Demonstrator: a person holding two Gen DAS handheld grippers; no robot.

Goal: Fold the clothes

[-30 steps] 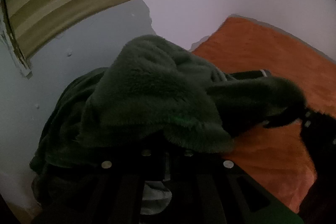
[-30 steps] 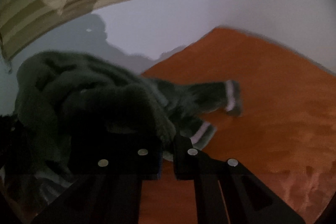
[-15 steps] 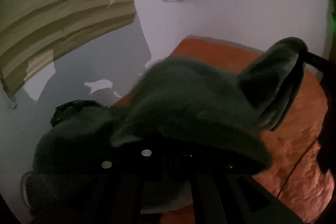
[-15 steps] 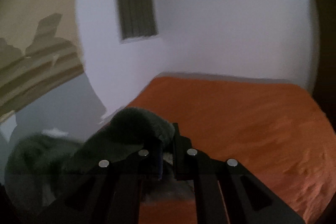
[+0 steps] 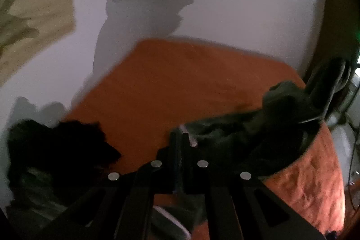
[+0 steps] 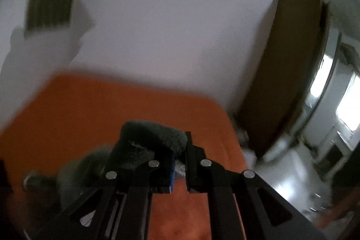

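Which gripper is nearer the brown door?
Right. The right gripper, shut on the green fleece garment, has the brown door just ahead to its right; the left gripper sees it only at the far right edge.

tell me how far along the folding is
Nothing looks folded yet. In hand: both grippers, left and right, are shut on the fuzzy dark green garment, which hangs stretched between them above the orange bed cover. Left: laying it flat, every fold, and the dark clothes pile.
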